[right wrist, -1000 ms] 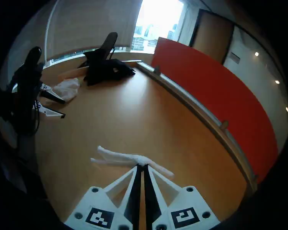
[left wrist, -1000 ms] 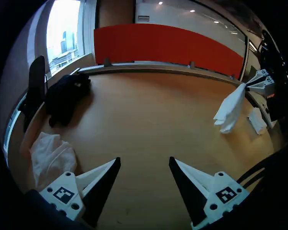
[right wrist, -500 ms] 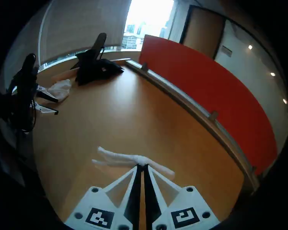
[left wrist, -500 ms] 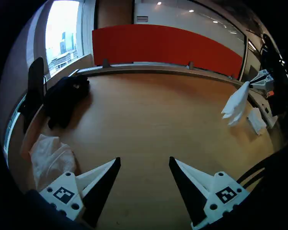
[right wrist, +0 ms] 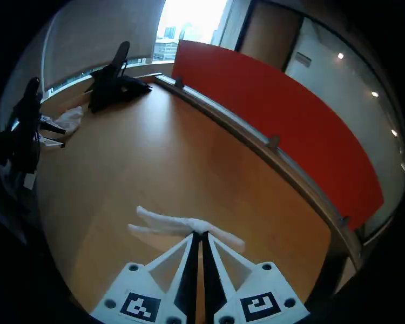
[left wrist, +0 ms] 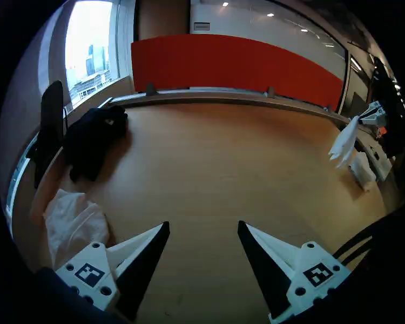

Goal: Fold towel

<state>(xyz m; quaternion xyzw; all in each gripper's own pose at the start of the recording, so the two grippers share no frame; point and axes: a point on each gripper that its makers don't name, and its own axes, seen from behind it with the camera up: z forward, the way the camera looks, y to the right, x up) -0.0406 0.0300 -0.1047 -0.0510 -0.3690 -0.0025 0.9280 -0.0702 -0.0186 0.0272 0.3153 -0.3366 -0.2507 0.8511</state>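
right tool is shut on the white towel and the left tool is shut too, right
No: the left tool is open and holds nothing, as the left gripper view shows. The right tool is shut on the white towel.

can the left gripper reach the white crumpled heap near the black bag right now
Probably yes. The left gripper is open and empty, and the white crumpled heap lies on the table beside its left finger with nothing between. The black bag sits farther back, out of the way.
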